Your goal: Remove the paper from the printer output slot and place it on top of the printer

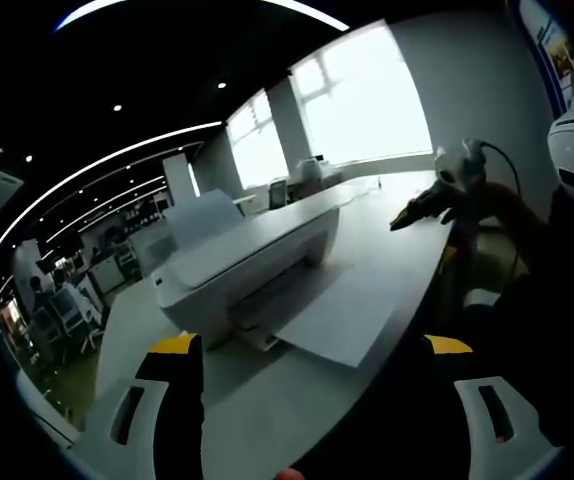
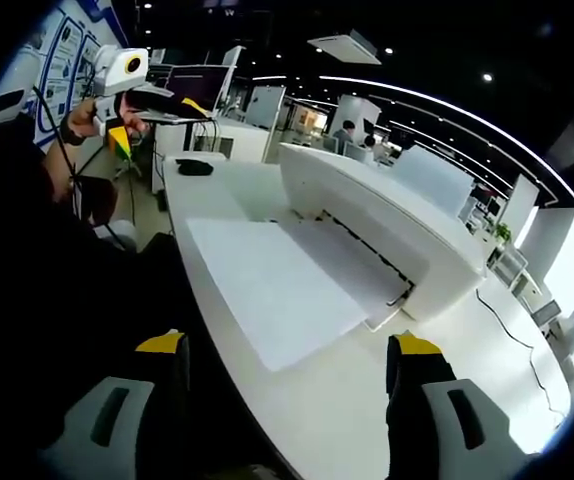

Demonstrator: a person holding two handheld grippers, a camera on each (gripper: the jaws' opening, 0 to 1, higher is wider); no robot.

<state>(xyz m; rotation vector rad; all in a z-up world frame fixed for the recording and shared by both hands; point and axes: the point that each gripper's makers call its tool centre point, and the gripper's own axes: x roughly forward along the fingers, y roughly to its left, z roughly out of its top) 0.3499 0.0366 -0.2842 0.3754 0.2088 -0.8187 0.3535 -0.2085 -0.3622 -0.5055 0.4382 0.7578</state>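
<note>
Both views are looking from near the table edge, from opposite sides, at the same white plastic inkjet printer [image 1: 242, 265] [image 2: 377, 225] and white paper sheet [image 1: 342, 310] [image 2: 267, 285].

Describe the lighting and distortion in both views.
Left gripper view: windows blow out to white glare, leaving the printer and paper dim and soft. Right gripper view: evener light, sharper paper; fisheye bends the ceiling light strips into arcs.
</note>
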